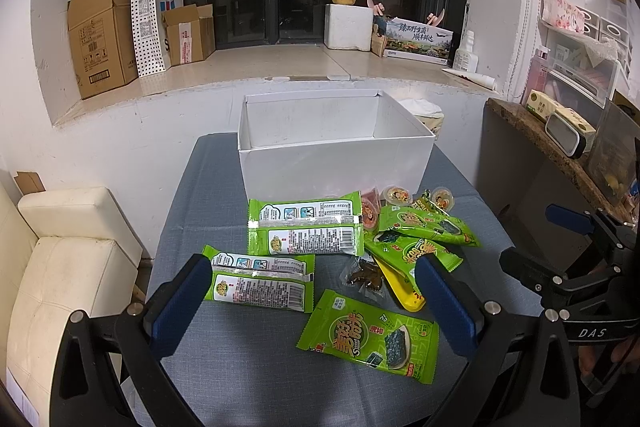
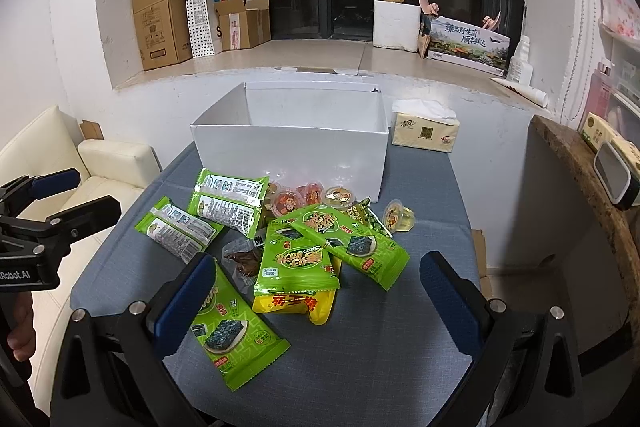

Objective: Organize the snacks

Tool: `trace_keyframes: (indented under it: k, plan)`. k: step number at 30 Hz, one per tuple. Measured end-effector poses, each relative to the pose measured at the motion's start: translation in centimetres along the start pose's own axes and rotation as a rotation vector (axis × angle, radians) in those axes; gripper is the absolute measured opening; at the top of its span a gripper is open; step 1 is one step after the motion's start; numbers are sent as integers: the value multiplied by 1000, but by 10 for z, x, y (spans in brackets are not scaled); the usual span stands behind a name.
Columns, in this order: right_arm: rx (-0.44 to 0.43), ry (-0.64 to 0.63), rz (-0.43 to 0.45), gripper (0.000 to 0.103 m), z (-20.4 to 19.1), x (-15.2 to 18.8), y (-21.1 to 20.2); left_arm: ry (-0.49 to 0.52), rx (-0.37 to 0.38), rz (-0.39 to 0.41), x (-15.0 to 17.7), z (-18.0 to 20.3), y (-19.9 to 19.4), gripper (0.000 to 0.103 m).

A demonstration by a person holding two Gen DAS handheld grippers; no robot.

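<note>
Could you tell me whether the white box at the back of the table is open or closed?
Open: the white box has no lid on top, and both wrist views show its bare inner walls. Its floor is hidden.

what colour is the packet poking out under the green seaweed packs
Yellow with red lettering; the yellow packet shows best in the right wrist view.

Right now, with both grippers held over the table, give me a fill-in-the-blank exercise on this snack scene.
1. The white box stands on the table with its top ____.
2. The yellow packet lies partly under a ____ seaweed packet.
3. The tissue pack sits to the ____ of the box.
4. Both the left gripper and the right gripper have their fingers ____.

Missing words: open; green; right; open
</note>
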State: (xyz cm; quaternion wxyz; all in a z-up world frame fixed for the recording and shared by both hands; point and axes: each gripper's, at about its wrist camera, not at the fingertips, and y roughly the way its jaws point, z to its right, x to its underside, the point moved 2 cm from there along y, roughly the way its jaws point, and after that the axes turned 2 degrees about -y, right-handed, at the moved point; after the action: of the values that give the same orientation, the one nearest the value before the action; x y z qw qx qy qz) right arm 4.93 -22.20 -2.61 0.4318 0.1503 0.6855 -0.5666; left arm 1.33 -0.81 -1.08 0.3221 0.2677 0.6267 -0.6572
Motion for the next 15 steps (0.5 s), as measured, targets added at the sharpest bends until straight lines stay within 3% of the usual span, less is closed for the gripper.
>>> trace_keyframes:
  k: [15]
  plan:
    - [-1, -1, -2, 103, -1, 0, 0, 0, -1, -1, -1, 0, 0, 103]
